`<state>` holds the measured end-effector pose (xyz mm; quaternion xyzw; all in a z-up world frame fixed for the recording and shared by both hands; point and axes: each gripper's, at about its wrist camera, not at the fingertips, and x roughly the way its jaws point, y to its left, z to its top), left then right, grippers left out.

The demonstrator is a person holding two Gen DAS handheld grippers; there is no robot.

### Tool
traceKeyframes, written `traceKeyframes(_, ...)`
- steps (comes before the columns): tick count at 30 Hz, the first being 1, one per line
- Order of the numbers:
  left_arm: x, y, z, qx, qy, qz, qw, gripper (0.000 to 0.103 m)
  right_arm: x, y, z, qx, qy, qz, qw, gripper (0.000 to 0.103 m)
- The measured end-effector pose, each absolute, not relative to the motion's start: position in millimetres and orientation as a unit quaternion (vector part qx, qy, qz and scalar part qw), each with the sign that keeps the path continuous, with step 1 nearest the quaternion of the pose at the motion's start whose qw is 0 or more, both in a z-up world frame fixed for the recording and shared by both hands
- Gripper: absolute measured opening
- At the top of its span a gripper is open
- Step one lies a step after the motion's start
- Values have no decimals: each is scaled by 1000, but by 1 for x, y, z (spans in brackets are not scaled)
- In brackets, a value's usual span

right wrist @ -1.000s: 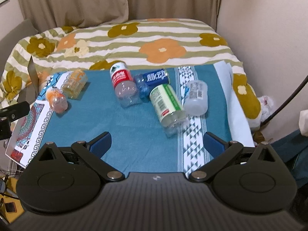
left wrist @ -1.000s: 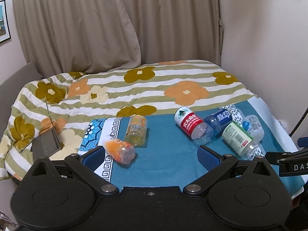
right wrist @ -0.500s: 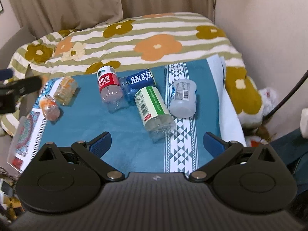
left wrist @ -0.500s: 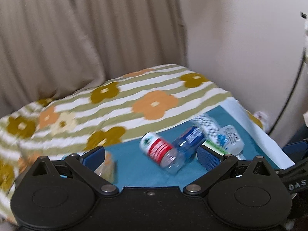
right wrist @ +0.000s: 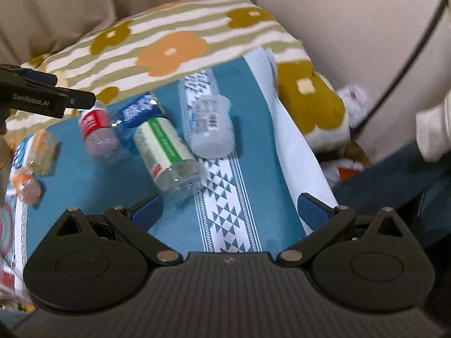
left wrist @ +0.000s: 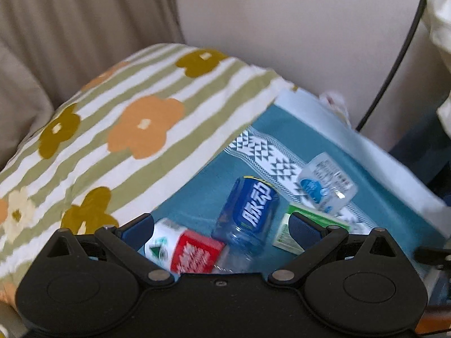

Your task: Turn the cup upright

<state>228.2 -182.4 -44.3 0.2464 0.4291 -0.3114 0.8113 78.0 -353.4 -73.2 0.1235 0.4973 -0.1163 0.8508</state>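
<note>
Several cut plastic bottle cups lie on their sides on a teal mat [right wrist: 248,174]. A red-label cup [left wrist: 188,249], a blue-label cup [left wrist: 248,214], a green-label cup [left wrist: 310,228] and a clear white-label cup [left wrist: 327,186] show in the left wrist view. In the right wrist view they are the red [right wrist: 97,131], blue [right wrist: 138,109], green [right wrist: 166,152] and clear [right wrist: 212,126] cups. My left gripper [left wrist: 220,231] is open just above the red and blue cups. My right gripper [right wrist: 229,211] is open and empty, short of the green cup.
Two orange-label cups [right wrist: 42,148] [right wrist: 25,186] lie at the mat's left end. A flowered striped quilt [left wrist: 126,118] covers the bed behind. The wall and a black cable [right wrist: 408,56] are at the right, with clutter on the floor below.
My left gripper has swung right and closer, from over the orange cups to over the red and blue cups. My right gripper has moved forward and tilted. Both stay open.
</note>
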Motion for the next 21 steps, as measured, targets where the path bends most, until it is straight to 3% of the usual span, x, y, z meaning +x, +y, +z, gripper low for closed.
traceKeyframes(10, 271, -218, -104, 318, 476, -369, 732, 100, 85, -360, -99, 166, 516, -171, 823, 103)
traceKeyframes(21, 284, -236, -140, 332, 508, -388, 694, 88, 92, -368, -117, 201, 510, -192, 814, 103)
